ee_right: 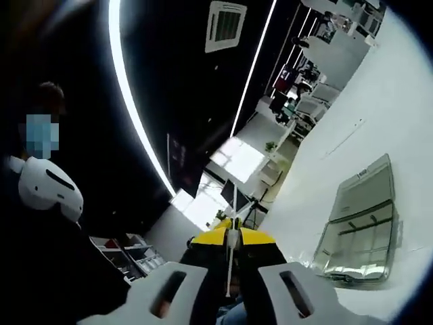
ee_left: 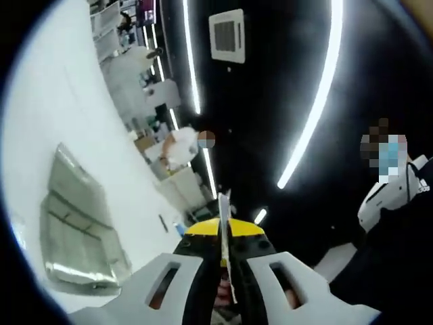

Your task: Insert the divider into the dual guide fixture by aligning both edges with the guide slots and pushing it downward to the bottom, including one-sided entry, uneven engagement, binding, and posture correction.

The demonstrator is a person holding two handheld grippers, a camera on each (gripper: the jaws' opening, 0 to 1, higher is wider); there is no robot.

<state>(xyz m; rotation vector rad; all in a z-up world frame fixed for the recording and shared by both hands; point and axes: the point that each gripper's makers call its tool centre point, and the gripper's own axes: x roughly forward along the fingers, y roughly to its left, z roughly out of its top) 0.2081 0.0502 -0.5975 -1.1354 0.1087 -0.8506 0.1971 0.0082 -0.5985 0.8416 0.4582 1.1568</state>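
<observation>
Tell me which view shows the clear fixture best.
The left gripper view: the clear fixture looks larger there, its inner ribs readable on the white surface. The right gripper view shows it smaller, near the edge.

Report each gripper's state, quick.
Left gripper: shut on the divider, a thin plate seen edge-on.
Right gripper: shut on the divider too.

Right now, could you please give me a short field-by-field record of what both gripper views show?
left gripper: shut on divider, a thin plate seen edge-on
right gripper: shut on the divider's other edge
clear plastic fixture: on the white table, apart from the divider
insertion: not yet begun
bystander: a person in dark clothing, beside the table
</observation>
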